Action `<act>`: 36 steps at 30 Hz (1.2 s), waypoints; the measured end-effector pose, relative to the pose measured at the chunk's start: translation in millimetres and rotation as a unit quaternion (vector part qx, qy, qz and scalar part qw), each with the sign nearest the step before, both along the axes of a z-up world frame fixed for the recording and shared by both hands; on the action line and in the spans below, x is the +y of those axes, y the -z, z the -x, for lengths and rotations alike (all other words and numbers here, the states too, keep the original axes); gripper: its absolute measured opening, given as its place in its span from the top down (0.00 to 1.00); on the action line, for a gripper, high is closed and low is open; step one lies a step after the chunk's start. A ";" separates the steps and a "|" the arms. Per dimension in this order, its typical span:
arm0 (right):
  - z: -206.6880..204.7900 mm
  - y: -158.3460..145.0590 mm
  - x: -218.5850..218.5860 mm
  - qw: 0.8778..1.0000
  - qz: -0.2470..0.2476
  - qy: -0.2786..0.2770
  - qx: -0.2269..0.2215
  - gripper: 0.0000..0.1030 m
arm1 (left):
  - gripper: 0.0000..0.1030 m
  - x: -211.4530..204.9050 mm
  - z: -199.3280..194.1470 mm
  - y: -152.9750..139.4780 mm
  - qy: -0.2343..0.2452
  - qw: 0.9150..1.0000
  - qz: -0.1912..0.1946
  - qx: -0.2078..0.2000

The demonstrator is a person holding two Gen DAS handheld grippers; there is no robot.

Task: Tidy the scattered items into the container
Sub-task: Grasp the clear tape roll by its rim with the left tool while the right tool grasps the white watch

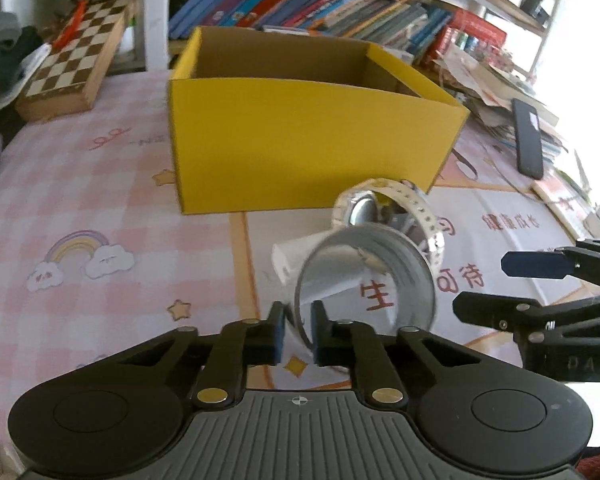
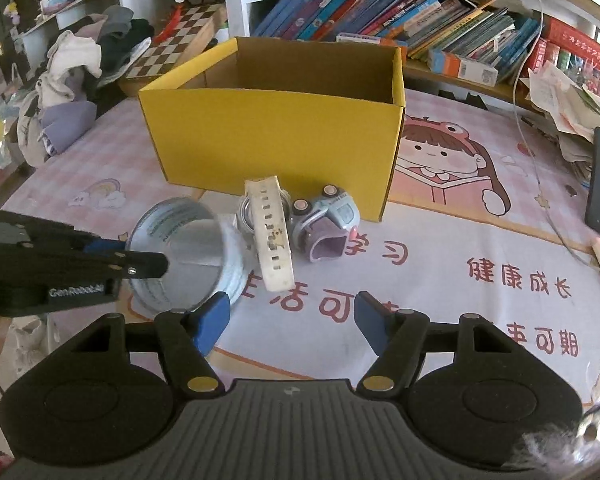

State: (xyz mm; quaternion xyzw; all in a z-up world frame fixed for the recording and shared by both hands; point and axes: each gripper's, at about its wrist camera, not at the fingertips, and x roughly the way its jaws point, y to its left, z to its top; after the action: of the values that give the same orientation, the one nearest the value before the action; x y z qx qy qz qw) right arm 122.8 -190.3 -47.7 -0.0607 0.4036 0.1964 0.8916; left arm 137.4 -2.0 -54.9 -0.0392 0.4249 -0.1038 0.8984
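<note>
Looks like the pickup step: left gripper [image 1: 298,334] pinched nearly closed on the near rim of the clear, wide roll of packing tape [image 1: 364,276], one pad inside the ring and one outside, roll tipped on edge just ahead of the fingers. Probably next: lift it and carry it forward and up over the near wall of the open yellow cardboard box [image 1: 300,136], high enough to clear the rim, then let go. Thin glossy wall, so might slip or swing. Right gripper [image 2: 290,322] about half open with nothing between the pads, hovering over the pink cartoon mat [image 2: 480,220]. Just ahead of it, still waiting: cream perforated watch strap [image 2: 270,232] leaning on a small metal tin [image 2: 245,213], and beside those a pale blue toy car [image 2: 326,222], close against the box front.
</note>
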 end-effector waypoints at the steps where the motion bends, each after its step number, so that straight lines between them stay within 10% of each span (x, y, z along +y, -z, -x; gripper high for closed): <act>1: -1.7 0.3 0.6 1.000 -0.001 -0.001 0.001 0.38 | 0.94 3.2 1.7 -0.8 -0.004 1.000 0.003 0.000; 20: -37.1 6.4 28.0 0.999 0.005 -0.030 -0.011 0.58 | 0.97 33.1 21.9 -11.1 -0.064 0.998 0.017 -0.005; 26: -40.1 10.2 31.9 0.999 0.009 -0.039 -0.004 0.79 | 0.97 39.3 26.0 -11.3 -0.075 0.997 0.019 -0.006; 36: -20.8 -10.1 24.8 0.999 -0.017 -0.043 -0.026 0.80 | 0.97 40.6 30.2 -17.6 -0.074 0.997 0.027 -0.019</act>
State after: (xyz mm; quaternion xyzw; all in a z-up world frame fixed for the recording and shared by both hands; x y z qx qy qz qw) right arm 143.6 -165.4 -37.6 -0.0682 0.3741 0.2400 0.8932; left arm 107.2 38.6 -37.3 -0.0925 0.4003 -0.0495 0.9104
